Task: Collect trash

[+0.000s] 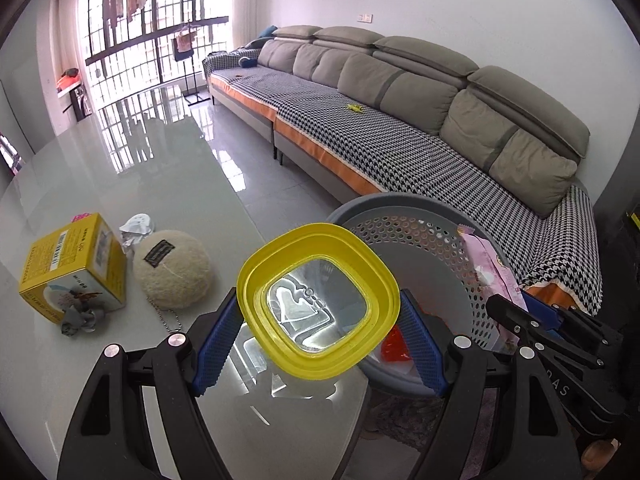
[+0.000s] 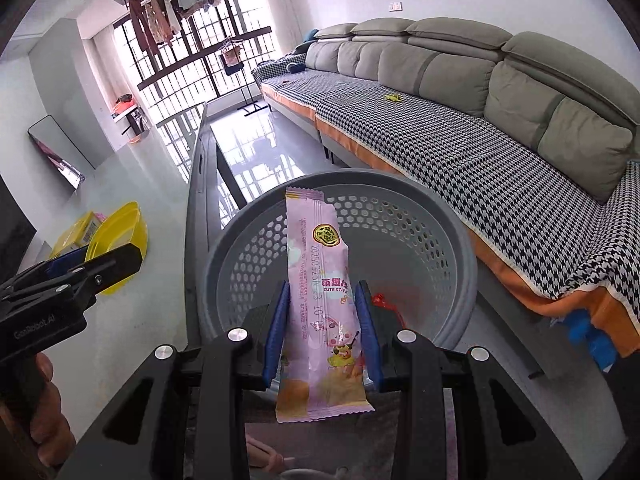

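My left gripper (image 1: 320,312) is shut on a yellow plastic tub (image 1: 318,300), its mouth facing the camera, held above the table edge just left of the grey perforated basket (image 1: 400,232). My right gripper (image 2: 322,300) is shut on a long pink snack wrapper (image 2: 320,300) and holds it over the basket (image 2: 452,240). A red scrap (image 2: 384,304) lies at the basket's bottom. In the right wrist view the left gripper and yellow tub (image 2: 116,240) show at far left. In the left wrist view the pink wrapper (image 1: 496,272) and right gripper (image 1: 532,316) show over the basket.
On the glossy white table (image 1: 120,184) lie a yellow carton (image 1: 72,268), a crumpled foil wrapper (image 1: 136,232), a cream fuzzy ball with a bead chain (image 1: 172,276) and a grey crumpled scrap (image 1: 78,320). A long grey sofa (image 1: 420,128) with a houndstooth cover runs behind the basket.
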The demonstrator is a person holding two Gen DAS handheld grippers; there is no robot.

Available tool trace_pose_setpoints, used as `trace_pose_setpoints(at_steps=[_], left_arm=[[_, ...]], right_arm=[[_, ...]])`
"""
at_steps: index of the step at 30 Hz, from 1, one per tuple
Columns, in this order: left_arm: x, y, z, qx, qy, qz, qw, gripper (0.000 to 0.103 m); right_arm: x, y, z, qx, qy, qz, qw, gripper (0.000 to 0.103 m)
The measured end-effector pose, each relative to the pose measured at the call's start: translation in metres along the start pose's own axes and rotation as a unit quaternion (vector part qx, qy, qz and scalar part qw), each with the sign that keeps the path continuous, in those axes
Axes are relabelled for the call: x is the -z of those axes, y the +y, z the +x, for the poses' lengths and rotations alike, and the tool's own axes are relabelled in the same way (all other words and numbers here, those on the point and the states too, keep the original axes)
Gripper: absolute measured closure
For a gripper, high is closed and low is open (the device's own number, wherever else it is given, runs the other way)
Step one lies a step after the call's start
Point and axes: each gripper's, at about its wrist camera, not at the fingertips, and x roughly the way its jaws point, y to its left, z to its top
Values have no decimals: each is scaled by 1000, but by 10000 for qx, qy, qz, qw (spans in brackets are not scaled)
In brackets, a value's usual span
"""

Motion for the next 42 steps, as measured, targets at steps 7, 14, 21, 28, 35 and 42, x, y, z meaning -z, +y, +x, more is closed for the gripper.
trace_pose_setpoints(at_steps=[7, 14, 21, 28, 35, 42], left_arm=[[-10, -24, 27, 196, 169, 205, 9995, 28], [-12, -33, 53, 287, 374, 250, 9986, 28], [-14, -39, 65, 320, 469, 290, 9980, 26], [-16, -39, 66, 316, 476, 255, 9980, 20], [-16, -41, 61, 336, 438, 249, 9982, 20], [-15, -39, 57, 332, 420, 210, 9983, 20]], right_arm=[[-10, -21, 13, 62, 52, 184, 9998, 70], [-16, -32, 33, 90, 203, 214, 9995, 70], [-21, -42, 43, 93, 220, 271, 9993, 67], [-23, -47, 36, 110, 50, 377, 9992, 42], [-21, -49, 31, 145, 44, 427, 9990, 42], [-18, -48, 27, 156, 47, 467, 9988, 42]])
